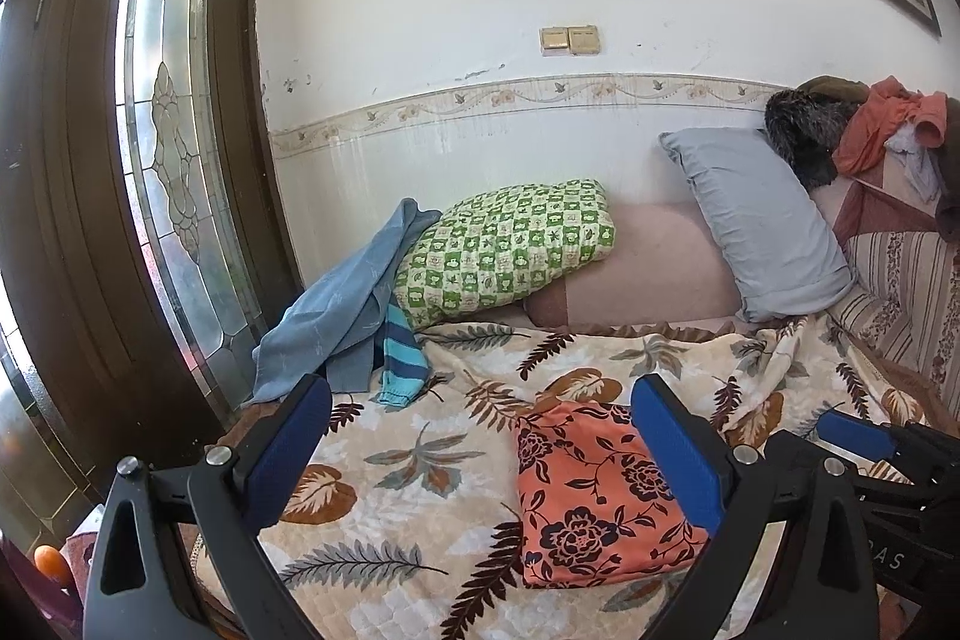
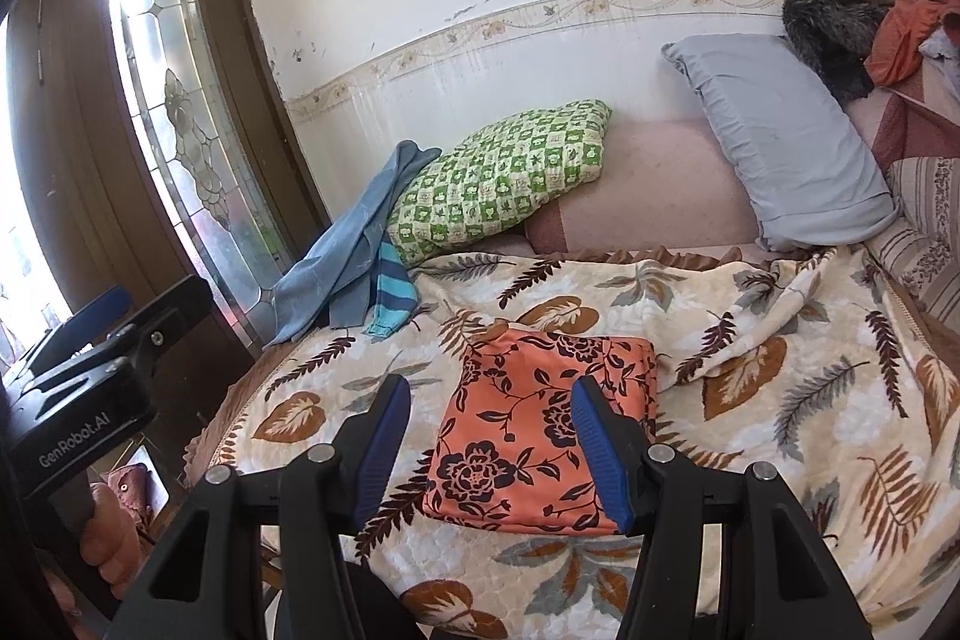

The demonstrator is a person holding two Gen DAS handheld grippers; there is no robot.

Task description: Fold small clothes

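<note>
A folded orange cloth with dark flowers lies flat on the leaf-print blanket. My left gripper hovers over the blanket's near left part, jaws wide open, nothing between the pads; the cloth lies beneath its right finger. In the right wrist view the same cloth lies just ahead of my right gripper, which stands open above the cloth's near edge without pinching it. The right gripper shows at the left view's right edge. The left gripper is at the far left, held by a hand.
A blue cloth and a teal striped garment lie at the blanket's far left corner, beside a green checked pillow. A grey pillow leans at the back right, below a heap of clothes. A wooden door with leaded glass stands left.
</note>
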